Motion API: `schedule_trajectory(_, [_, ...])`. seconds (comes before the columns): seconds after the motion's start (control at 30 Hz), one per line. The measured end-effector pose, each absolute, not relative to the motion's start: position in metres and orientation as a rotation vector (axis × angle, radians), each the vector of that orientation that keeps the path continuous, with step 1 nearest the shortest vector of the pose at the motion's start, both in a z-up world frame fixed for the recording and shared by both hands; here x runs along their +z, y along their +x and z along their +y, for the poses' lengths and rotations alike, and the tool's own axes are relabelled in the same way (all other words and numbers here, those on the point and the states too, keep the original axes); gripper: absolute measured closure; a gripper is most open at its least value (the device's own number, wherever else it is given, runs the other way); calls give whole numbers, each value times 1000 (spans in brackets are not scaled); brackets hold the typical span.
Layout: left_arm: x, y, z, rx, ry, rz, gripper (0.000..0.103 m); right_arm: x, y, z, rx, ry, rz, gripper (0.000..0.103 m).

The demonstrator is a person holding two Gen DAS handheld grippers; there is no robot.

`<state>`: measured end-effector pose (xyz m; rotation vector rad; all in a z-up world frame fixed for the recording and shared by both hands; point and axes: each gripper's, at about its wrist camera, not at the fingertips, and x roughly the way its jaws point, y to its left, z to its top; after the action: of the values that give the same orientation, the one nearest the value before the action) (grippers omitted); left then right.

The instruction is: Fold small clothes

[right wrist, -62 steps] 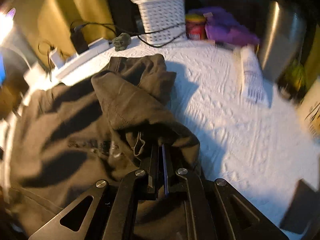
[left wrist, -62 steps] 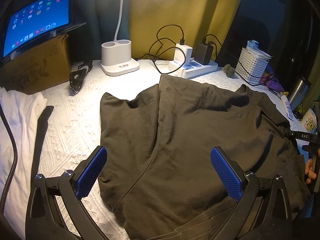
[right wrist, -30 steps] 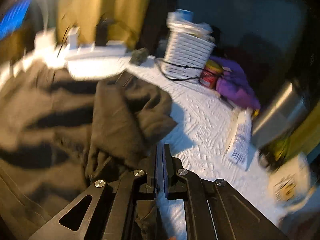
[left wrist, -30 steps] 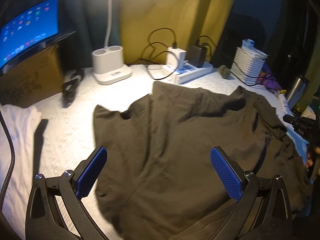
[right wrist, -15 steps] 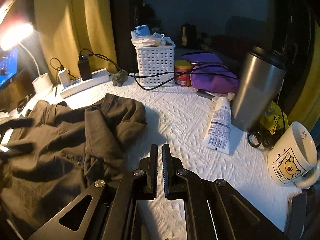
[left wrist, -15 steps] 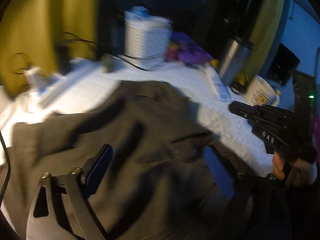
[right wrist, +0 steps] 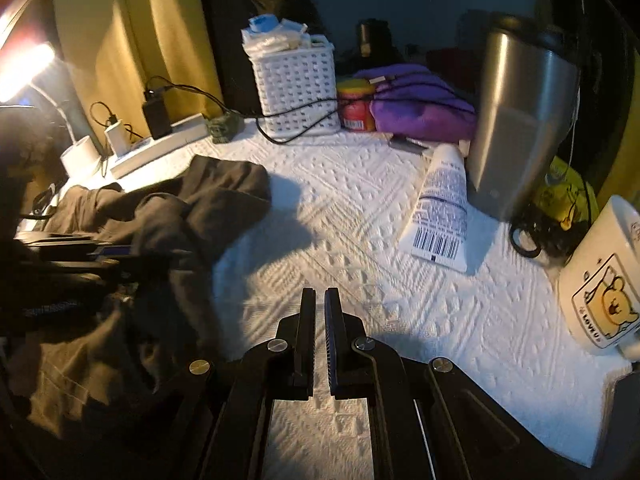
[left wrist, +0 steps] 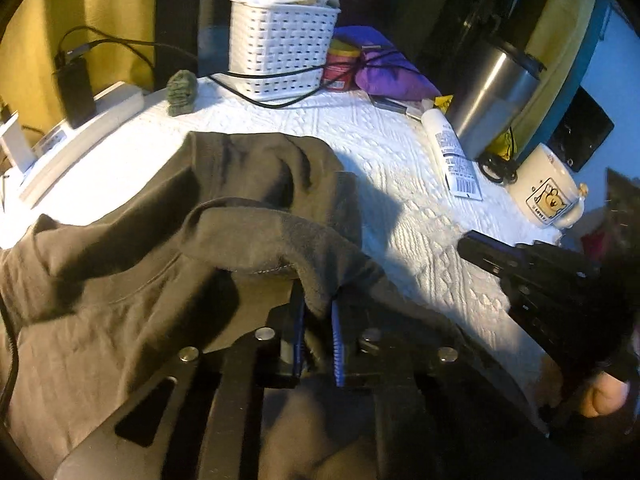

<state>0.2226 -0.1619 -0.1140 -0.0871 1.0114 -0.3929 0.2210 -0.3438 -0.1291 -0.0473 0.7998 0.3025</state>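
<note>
A dark brown-grey shirt (left wrist: pixel 132 288) lies rumpled on the white quilted table cover (left wrist: pixel 400 152). My left gripper (left wrist: pixel 317 312) is shut on a raised fold of the shirt's right side and holds it up off the table. My right gripper (right wrist: pixel 319 300) is shut and empty, low over bare cover just right of the shirt (right wrist: pixel 168 216). The right gripper also shows at the right edge of the left wrist view (left wrist: pixel 532 268). The left gripper shows at the left edge of the right wrist view (right wrist: pixel 132 254).
Along the back stand a white basket (left wrist: pixel 280 52), a red jar (left wrist: pixel 340 68), a purple pouch (left wrist: pixel 384 72) and a power strip (left wrist: pixel 84 124). At right are a steel tumbler (right wrist: pixel 520 116), a lotion tube (right wrist: pixel 442 208) and a bear mug (right wrist: pixel 600 276).
My left gripper swung to the shirt's right side and closed on a fold, which is now lifted. My right gripper let go of the shirt and pulled back to the right, staying shut.
</note>
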Motion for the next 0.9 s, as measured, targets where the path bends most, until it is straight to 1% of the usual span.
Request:
schedule_trajectory(0.23, [-101, 206, -133, -419, -118, 995, 95, -122, 239, -333, 422, 53, 819, 97])
schedule_trajectory(0.37, [-104, 202, -110, -414, -158, 1018, 96, -116, 254, -315, 440, 46, 838, 97])
schedule_trajectory(0.53, [-92, 188, -81, -417, -174, 1004, 96, -109, 255, -299, 473, 57, 850, 97])
schedule_trajectory(0.77, [-90, 180, -71, -439, -178, 1005, 96, -120, 256, -264, 523, 32, 904, 97])
schedule_trajectory(0.9, [-89, 175, -66, -438, -151, 999, 96, -125, 268, -265, 462, 58, 930, 97])
